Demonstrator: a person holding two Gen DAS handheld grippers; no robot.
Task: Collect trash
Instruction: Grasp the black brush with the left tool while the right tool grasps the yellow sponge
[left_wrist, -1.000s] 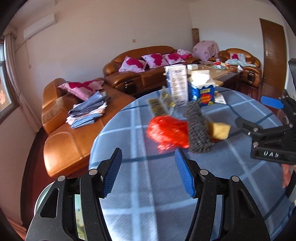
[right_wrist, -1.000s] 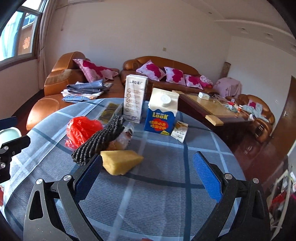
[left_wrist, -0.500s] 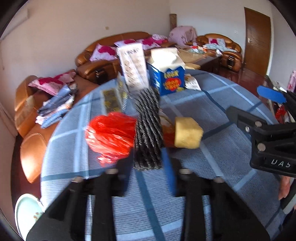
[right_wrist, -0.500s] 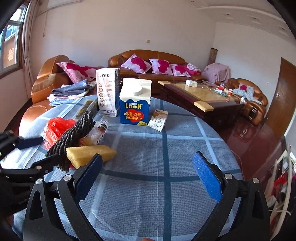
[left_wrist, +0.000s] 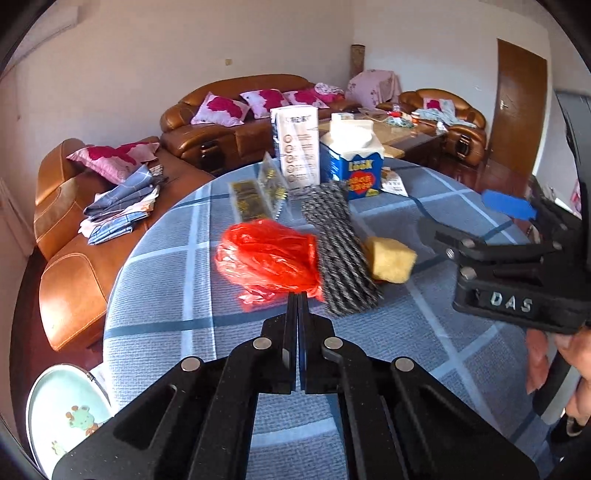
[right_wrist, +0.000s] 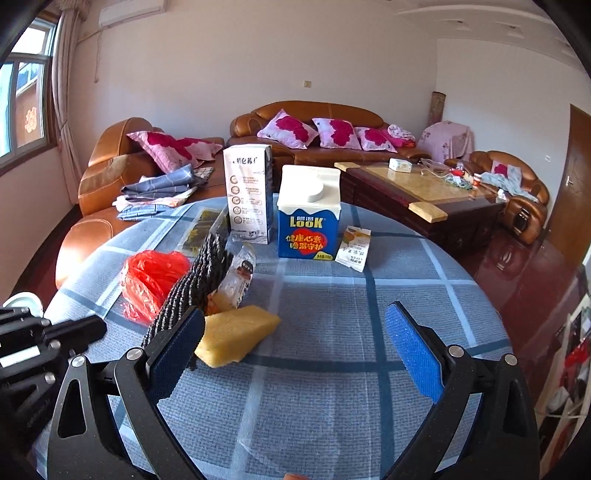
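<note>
A crumpled red plastic bag (left_wrist: 267, 254) lies on the round blue checked table (left_wrist: 166, 332); it also shows in the right wrist view (right_wrist: 151, 280). My left gripper (left_wrist: 297, 295) is shut, its tips at the bag's near edge; whether it pinches the plastic I cannot tell. Beside the bag lie a black-and-white speckled wrapper (left_wrist: 340, 254) and a yellow sponge (left_wrist: 391, 258). My right gripper (right_wrist: 295, 339) is open and empty, with the sponge (right_wrist: 236, 332) by its left finger. Behind stand a blue "LOOK" carton (right_wrist: 308, 218) and a white carton (right_wrist: 249, 199).
A small sachet (right_wrist: 352, 249) lies right of the blue carton. Clear snack wrappers (left_wrist: 258, 192) lie behind the bag. A pale bin (left_wrist: 62, 410) stands below the table's left edge. Brown sofas (right_wrist: 306, 133) and a coffee table (right_wrist: 424, 184) lie beyond.
My left gripper has gone from open to shut and now sits at the red bag's near edge. The right gripper has stayed open near the sponge.
</note>
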